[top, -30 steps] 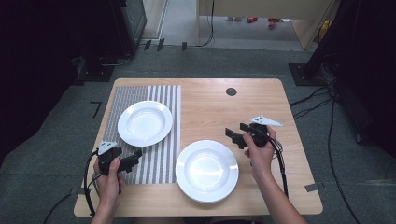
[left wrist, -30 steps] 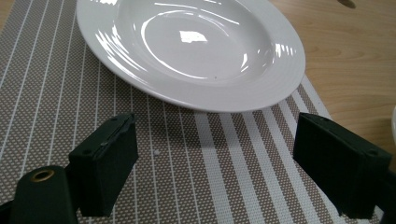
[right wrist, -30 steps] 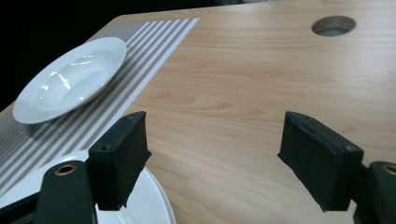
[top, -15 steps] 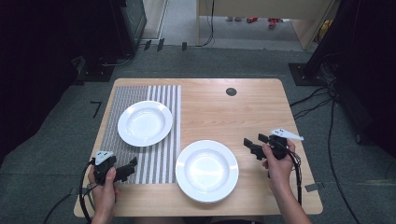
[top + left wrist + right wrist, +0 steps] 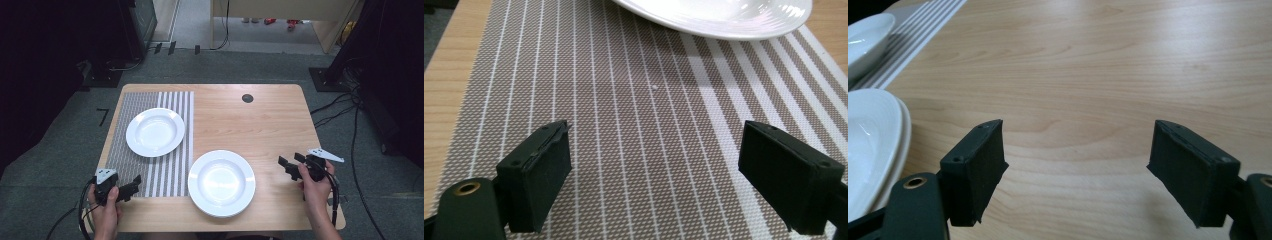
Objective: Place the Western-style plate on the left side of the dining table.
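Tools both open, empty. Left tool (image 5: 131,186) held low over near-left corner of mat (image 5: 150,145), jaws spread wide in left gripper view (image 5: 656,175), nothing between but weave. Right tool (image 5: 290,166) held over bare tabletop (image 5: 250,125) right of near plate, jaws wide apart in right gripper view (image 5: 1075,170), only wood between.

Near plate (image 5: 221,182) flat on wood at front centre, left rim just touching or slightly over mat's right edge, can't tell which. Round, so no long axis, no heading; bowl side up. In right gripper view, rim of same plate (image 5: 873,150) at left, looks double-edged, maybe two stacked, can't tell.

Far plate (image 5: 155,132) flat on mat, upper half, bowl up, well apart from near plate. Seen at top of left gripper view (image 5: 719,17), rim only.

Mat long axis front to back, stripes same way, covers left part of tabletop. Dark round grommet (image 5: 247,98) near far edge, clear of everything.

Why so: probably rest or ready pose, tools parked either side of near plate, each pointing inward toward it. Nearest thing to right tool = near plate; likely next grab from right rim. Left tool closer to mat edge, apart from both plates. Judgement only.
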